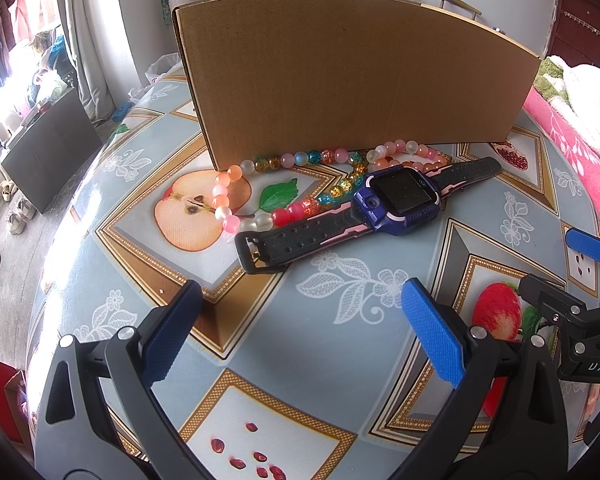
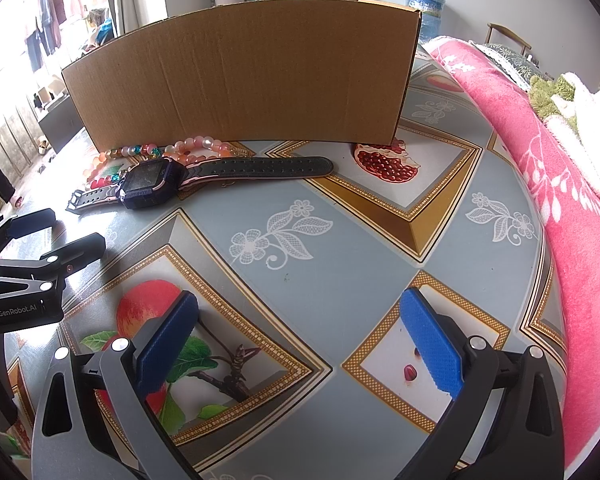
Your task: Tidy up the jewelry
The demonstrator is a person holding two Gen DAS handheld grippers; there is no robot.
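Fruit-printed tablecloth (image 1: 340,280) fills the scene, grey-blue with gold-framed squares of apples and pomegranates, and at the far side of the table a cardboard box (image 1: 352,76) stands upright with its plain brown wall facing us. Right at the foot of that box lies the jewelry: a bead bracelet (image 1: 284,188) of pink, white, gold and teal beads loops over the printed apple half, and a second bracelet (image 1: 404,152) of pale pink and orange beads sits just beside it, close against the cardboard. Across the front of both lies a watch (image 1: 396,200), blue-purple case, dark screen up, black and pink strap stretched out flat, its buckle end nearest the left claw and touching the big loop of beads.

Down low, the left gripper (image 1: 300,336) hovers over the cloth short of the watch, blue pads spread wide apart, nothing between them. Over on the other side, the right gripper (image 2: 300,344) is likewise wide apart and empty, above a printed branch and pomegranate seeds, well away from the jewelry. Along the right edge runs a pink blanket (image 2: 540,184) with white leaf patterns.
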